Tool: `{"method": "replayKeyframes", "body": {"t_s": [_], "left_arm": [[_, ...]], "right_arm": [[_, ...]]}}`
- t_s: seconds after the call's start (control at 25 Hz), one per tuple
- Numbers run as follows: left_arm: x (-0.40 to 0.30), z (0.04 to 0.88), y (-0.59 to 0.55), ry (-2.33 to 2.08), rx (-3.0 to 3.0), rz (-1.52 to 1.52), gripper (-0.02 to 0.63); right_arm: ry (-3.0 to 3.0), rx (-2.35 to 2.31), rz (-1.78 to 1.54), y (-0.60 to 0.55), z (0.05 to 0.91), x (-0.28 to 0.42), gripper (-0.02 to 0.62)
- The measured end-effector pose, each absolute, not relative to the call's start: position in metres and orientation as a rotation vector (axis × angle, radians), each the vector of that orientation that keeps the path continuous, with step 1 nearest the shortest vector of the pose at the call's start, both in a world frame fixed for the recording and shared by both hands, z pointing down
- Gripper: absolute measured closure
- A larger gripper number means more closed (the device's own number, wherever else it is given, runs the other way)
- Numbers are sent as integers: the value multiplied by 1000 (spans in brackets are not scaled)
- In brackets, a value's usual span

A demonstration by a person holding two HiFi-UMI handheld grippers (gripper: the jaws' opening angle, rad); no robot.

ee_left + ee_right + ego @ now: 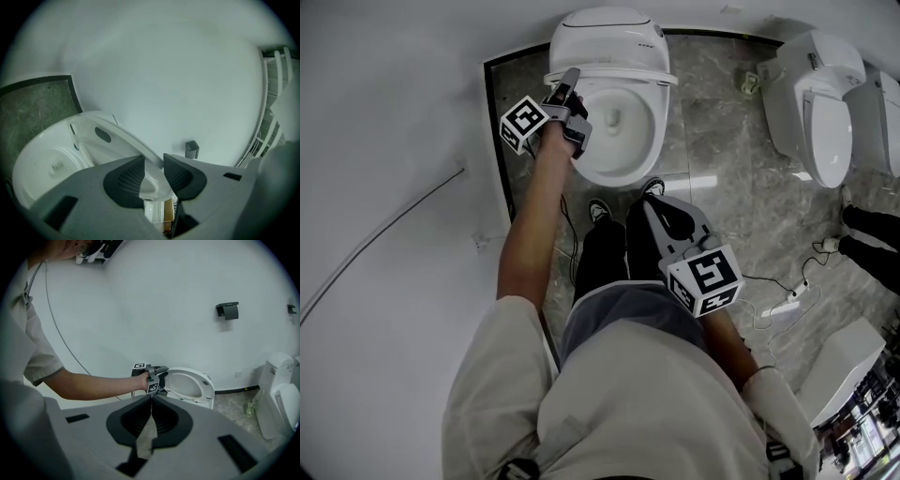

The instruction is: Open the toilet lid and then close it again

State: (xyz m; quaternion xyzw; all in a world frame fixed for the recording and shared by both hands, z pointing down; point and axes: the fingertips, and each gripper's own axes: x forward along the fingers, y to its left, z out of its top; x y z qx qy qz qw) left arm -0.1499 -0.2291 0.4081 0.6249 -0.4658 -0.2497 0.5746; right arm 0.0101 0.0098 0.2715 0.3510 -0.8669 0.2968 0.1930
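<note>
The white toilet [619,131] stands against the wall with its lid [609,42] raised almost upright. My left gripper [565,94] reaches out to the lid's left edge. In the left gripper view the lid's rim [126,138] runs between the two dark pads, and the left gripper [153,176] is shut on it. The right gripper view shows the same hold from the side: the left gripper [157,373] on the standing lid [187,386]. My right gripper [649,204] hangs back over the person's legs; the right gripper [151,399] is shut, with nothing between its pads.
Two more toilets [816,112] stand to the right on the marble floor. A white cable and power strip [787,302] lie on the floor at the right. Another person's shoes [867,234] show at the right edge. A paper holder [228,310] hangs on the wall.
</note>
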Motion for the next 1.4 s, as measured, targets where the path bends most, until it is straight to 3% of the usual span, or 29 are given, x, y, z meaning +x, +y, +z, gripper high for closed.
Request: {"method": "replayKeyframes", "body": {"t_s": [1.4], "left_arm": [[-162, 401, -356, -1059, 1413, -647, 509]], "right_arm": [[-2331, 1149, 932, -15, 290, 42, 584]]}}
